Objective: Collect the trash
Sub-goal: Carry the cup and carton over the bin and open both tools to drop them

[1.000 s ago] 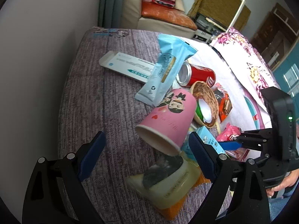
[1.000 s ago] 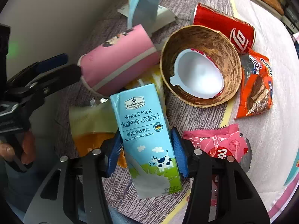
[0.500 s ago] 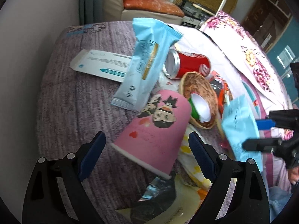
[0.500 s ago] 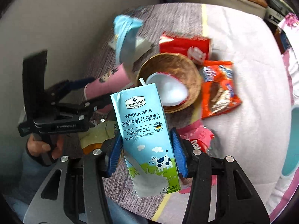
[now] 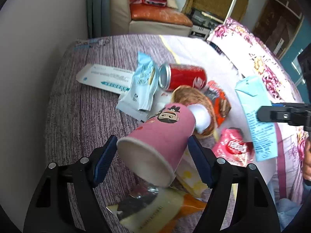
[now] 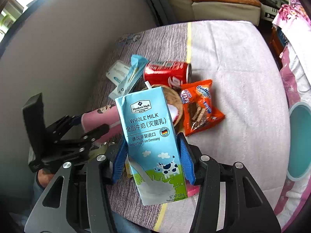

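**A:** ok so the cup (image 5: pixel 161 136), pink paper one, is lying tipped on its side over the junk pile on the bed (image 5: pixel 81 120), mouth facing the left tongs (image 5: pixel 152 158). The jaws are closing in right now with the cup between them, pads pretty much at the rim on both sides. Can't tell if they're really pressing yet. How do you not wreck this?

**B:** Paper cup, so I'd guess it folds if you clamp hard on the open end. Close just till the wall gives a bit, and if there's room, slide in deeper past the rim so the pads sit on the body. Rim-only grip looks like it'd pivot.

**A:** and the other side? Right tongs (image 6: pixel 153 162) are about half shut on the milk carton (image 6: pixel 150 139), gripping its lower part, carton upright and up off the bed.

**B:** That one looks solid, flat sides, pads square on. Just keep it clear of the left tongs, they're close together.

**A:** what's under the cup, does it matter?

**B:** Yeah, the can (image 5: pixel 182 76), the blue wrapper (image 5: pixel 141 85), the brown bowl (image 5: pixel 196 99) and the yellow pouch (image 5: pixel 155 209) all crowd it. Lift straight up so nothing drags along.
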Motion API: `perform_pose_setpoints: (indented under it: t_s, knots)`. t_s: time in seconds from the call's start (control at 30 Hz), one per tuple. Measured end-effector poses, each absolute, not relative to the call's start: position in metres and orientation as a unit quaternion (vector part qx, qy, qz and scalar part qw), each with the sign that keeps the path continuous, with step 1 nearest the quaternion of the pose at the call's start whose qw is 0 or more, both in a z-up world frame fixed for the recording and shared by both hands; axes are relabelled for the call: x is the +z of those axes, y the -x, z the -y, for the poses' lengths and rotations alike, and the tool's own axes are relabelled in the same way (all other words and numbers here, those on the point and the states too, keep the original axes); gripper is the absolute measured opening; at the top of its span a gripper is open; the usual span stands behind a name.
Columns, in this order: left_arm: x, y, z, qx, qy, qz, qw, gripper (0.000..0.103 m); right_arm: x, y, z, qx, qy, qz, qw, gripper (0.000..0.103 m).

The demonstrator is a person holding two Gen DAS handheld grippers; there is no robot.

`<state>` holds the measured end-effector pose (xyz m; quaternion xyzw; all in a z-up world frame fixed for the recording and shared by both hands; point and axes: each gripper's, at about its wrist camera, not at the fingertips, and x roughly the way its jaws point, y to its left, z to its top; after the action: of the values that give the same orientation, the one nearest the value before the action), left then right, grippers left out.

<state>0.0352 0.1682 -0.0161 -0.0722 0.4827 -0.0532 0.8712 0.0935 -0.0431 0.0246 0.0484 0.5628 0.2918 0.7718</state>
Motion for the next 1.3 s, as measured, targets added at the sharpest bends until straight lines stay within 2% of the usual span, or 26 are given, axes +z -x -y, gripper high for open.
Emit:
perform_pose_setpoints:
  t_s: [0.4, 0.63, 1.0, 1.3]
  knots:
    - [0.029, -0.031, -0.144, -0.070, 0.086, -0.454, 0.884, 0.075, 0.041, -0.100, 0.091, 0.272, -0.092, -0.534, 0.795, 0.048]
    - [0.041, -0.049, -0.100, -0.101, 0.083, -0.454, 0.881, 0.075, 0.046, -0.108, 0.141, 0.236, -0.130, -0.515, 0.814, 0.048]
    - [0.042, -0.096, 0.032, -0.200, 0.029, -0.464, 0.863, 0.075, 0.047, -0.111, 0.268, 0.127, -0.193, -0.478, 0.847, 0.048]
    - [0.007, -0.132, 0.156, -0.259, -0.024, -0.502, 0.825, 0.075, 0.020, -0.104, 0.382, 0.025, -0.241, -0.468, 0.850, 0.048]
